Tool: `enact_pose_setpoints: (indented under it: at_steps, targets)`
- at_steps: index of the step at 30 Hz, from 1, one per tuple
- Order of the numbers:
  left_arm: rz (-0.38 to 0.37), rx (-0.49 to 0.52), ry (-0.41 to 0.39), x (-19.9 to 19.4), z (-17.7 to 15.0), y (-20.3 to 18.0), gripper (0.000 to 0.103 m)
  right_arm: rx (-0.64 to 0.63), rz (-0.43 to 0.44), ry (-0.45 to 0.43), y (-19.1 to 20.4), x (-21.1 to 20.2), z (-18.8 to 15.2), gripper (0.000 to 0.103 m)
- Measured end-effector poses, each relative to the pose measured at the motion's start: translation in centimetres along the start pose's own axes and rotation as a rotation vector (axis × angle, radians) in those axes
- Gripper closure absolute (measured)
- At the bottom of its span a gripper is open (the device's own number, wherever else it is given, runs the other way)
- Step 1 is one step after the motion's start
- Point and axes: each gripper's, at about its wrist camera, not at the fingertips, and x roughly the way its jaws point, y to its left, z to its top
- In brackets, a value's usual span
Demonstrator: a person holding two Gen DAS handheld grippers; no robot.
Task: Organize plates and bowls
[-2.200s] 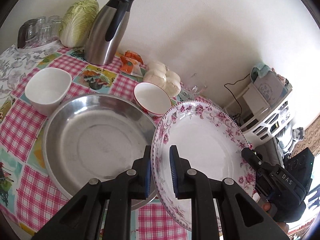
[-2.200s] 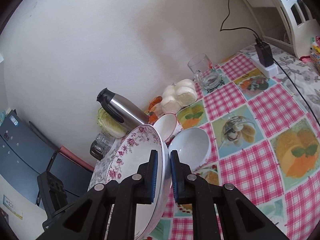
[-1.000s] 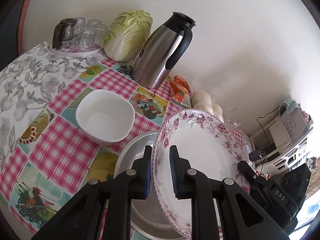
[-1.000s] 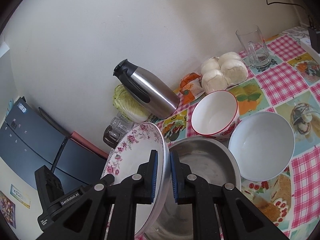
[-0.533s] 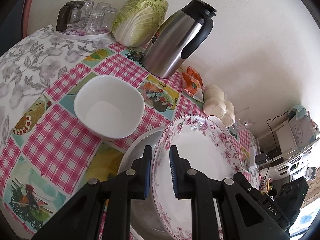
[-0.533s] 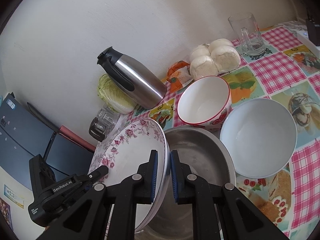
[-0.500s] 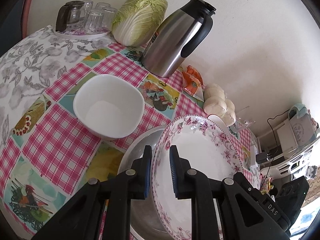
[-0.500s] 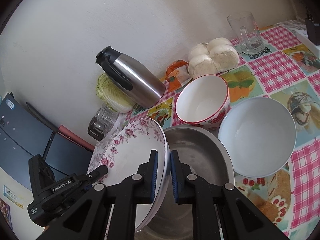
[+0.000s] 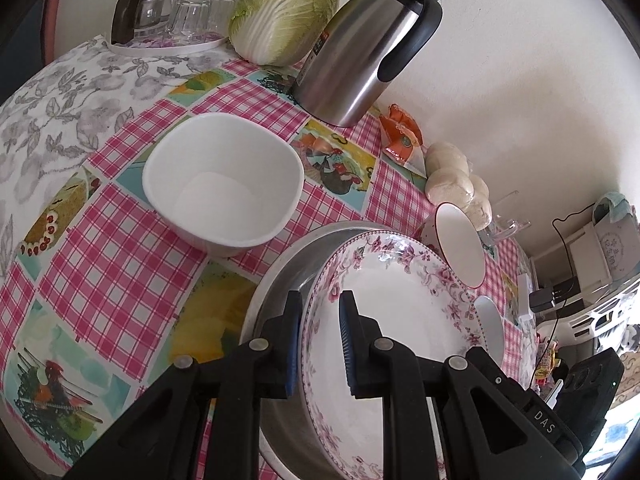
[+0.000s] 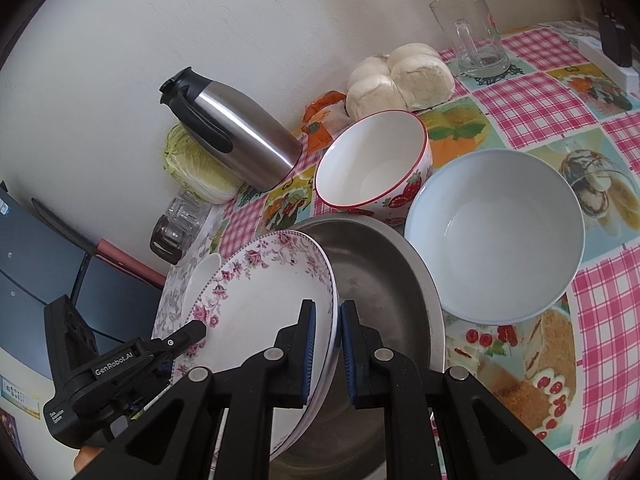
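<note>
A white floral plate (image 9: 400, 308) (image 10: 260, 300) with a pink flower rim is held by both grippers, tilted over a large steel pan (image 10: 380, 280) (image 9: 280, 276). My left gripper (image 9: 319, 340) is shut on the plate's near rim. My right gripper (image 10: 325, 350) is shut on the opposite rim. A square white bowl (image 9: 224, 184) sits left of the pan. A strawberry bowl (image 10: 374, 164) (image 9: 460, 244) and a round pale blue bowl (image 10: 496, 232) sit on its other side.
A steel thermos jug (image 9: 368, 44) (image 10: 232, 132), a cabbage (image 9: 288, 8), a tray of glasses (image 9: 168, 12), steamed buns (image 10: 400, 76) and a glass mug (image 10: 472, 36) line the wall. The checked tablecloth (image 9: 100, 248) covers the table.
Both grippers and the plate have come lower and nearer to the steel pan. The plate has tipped a little flatter over it. Both grips are unchanged.
</note>
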Motion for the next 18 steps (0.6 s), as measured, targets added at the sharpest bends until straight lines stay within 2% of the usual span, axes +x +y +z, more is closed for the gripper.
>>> enact_pose_setpoints:
  at_steps: [18]
  targets:
    - [0.056, 0.027, 0.052, 1.8, -0.8, -0.4, 0.085, 0.015, -0.045, 0.034, -0.7, 0.6, -0.1, 0.089]
